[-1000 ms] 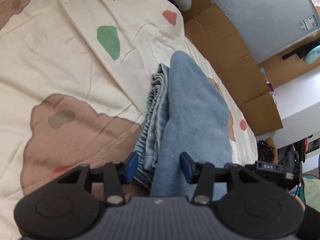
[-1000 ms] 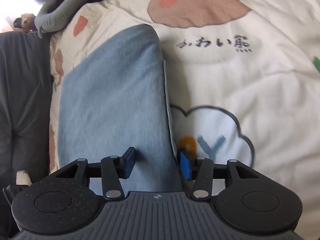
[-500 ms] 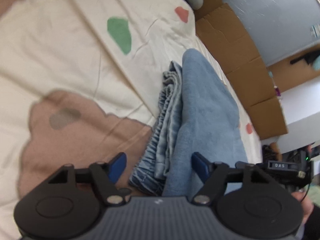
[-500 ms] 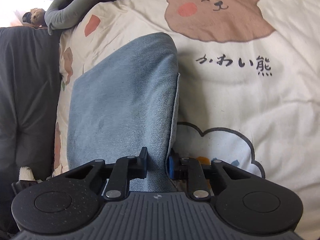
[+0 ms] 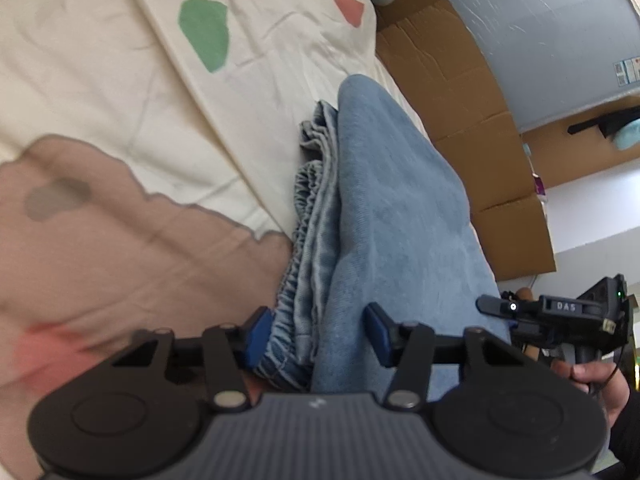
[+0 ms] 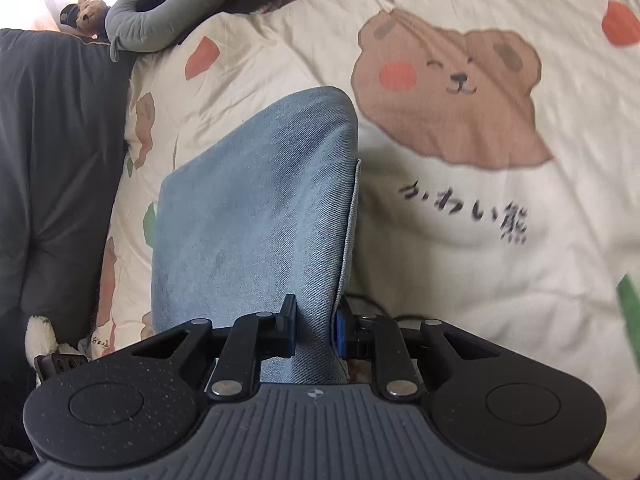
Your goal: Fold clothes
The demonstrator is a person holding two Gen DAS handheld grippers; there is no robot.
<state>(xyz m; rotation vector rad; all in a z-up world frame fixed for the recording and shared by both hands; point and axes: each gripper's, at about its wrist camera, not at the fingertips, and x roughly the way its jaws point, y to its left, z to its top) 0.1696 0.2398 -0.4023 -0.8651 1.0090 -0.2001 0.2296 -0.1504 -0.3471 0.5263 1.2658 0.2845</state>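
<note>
Folded light-blue jeans lie on a cream bear-print duvet, the gathered waistband on their left side. My left gripper straddles the near end of the stack. Its jaws are closing with waistband and denim layers between them, and I see no firm pinch. In the right wrist view the jeans run away from me, and my right gripper is shut on their lifted right edge. The right gripper also shows at the far right of the left wrist view, held by a hand.
Flattened cardboard and a grey panel stand beyond the bed. A dark grey cushion, a grey bolster and a small plush toy lie along the left in the right wrist view. The duvet spreads wide to the right.
The right gripper closed on the jeans' edge and rose with it. The left gripper's jaws spread wider, then narrowed again around the waistband end as it dipped closer.
</note>
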